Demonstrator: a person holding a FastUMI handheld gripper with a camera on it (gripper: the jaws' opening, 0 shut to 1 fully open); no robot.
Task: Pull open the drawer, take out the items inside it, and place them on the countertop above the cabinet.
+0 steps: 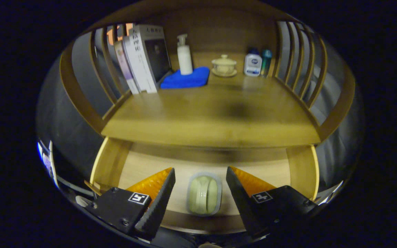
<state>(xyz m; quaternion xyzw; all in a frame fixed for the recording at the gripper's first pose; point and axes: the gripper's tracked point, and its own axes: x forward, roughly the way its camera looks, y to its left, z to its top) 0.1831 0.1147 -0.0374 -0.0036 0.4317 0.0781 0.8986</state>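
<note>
Tongs released, straddling the pale green item in the open drawer; countertop front bare.

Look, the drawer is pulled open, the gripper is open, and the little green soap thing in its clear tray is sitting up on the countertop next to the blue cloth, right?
Not quite. The green soap in its clear tray is not on the countertop; it lies inside the open drawer, between the fingers of the gripper. The gripper view shows this. The drawer is pulled open and the gripper is open, touching nothing. The blue cloth lies on the countertop.
</note>
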